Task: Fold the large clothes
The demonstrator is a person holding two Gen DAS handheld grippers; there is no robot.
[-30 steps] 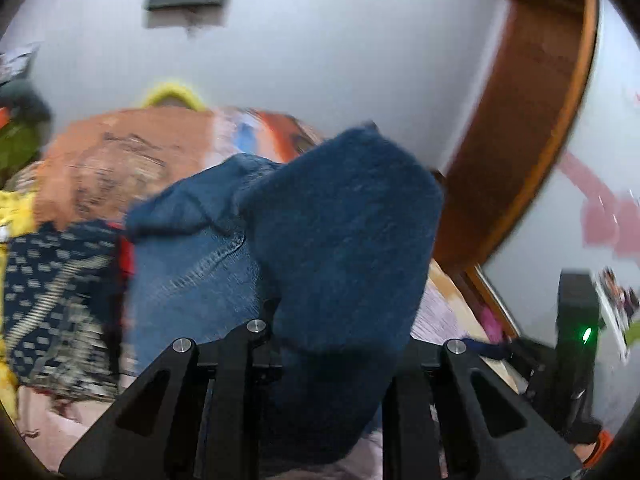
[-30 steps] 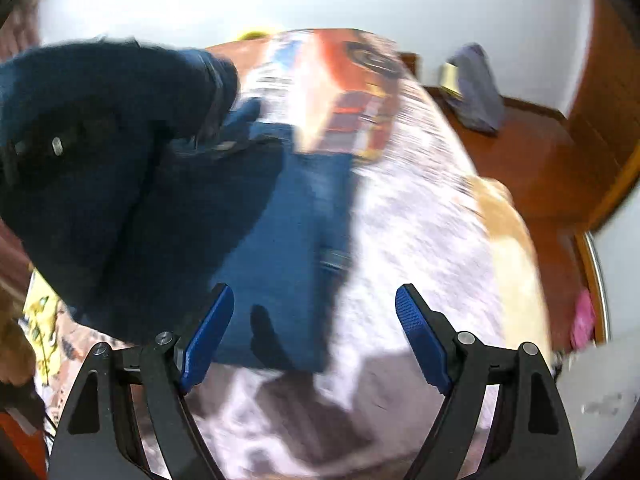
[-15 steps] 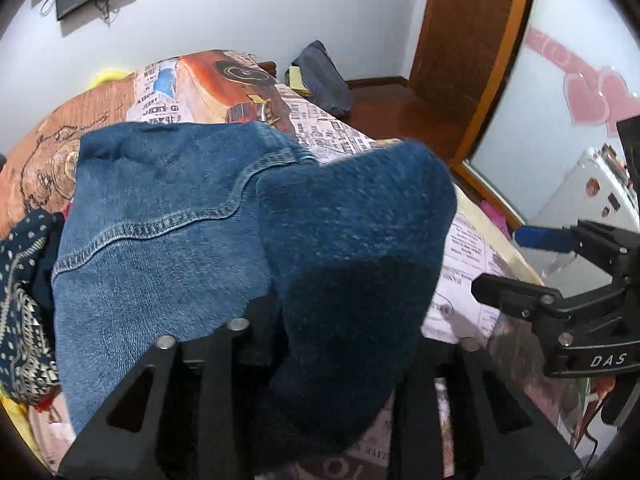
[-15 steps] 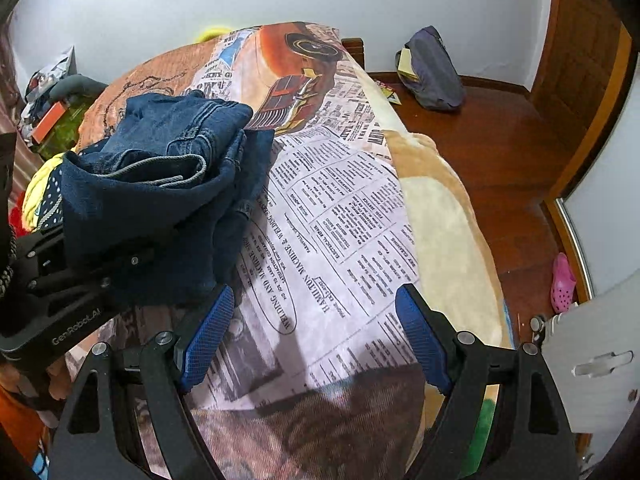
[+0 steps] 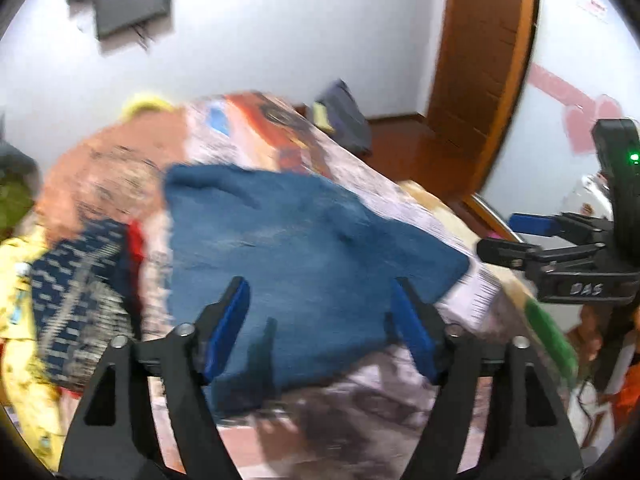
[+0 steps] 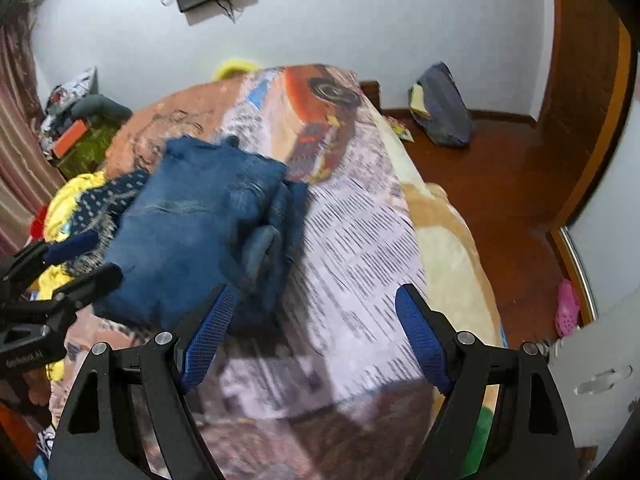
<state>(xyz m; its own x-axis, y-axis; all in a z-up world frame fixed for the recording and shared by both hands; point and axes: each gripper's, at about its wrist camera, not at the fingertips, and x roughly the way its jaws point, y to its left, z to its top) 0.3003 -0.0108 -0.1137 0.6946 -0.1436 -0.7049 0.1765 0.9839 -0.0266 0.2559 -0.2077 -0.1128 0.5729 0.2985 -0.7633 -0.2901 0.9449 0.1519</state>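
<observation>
A pair of blue jeans lies folded in a thick bundle on the bed's printed blanket; in the right wrist view the jeans sit left of centre. My left gripper is open and empty, just above the near edge of the jeans; it also shows at the left edge of the right wrist view. My right gripper is open and empty over the blanket, to the right of the jeans; it shows at the right of the left wrist view.
A heap of other clothes, yellow and dark patterned, lies left of the jeans. A dark bag leans on the far wall on the wooden floor. A wooden door stands right. A pink shoe lies on the floor.
My left gripper has opened and let go of the jeans, which now lie folded on the bed. My right gripper stays open.
</observation>
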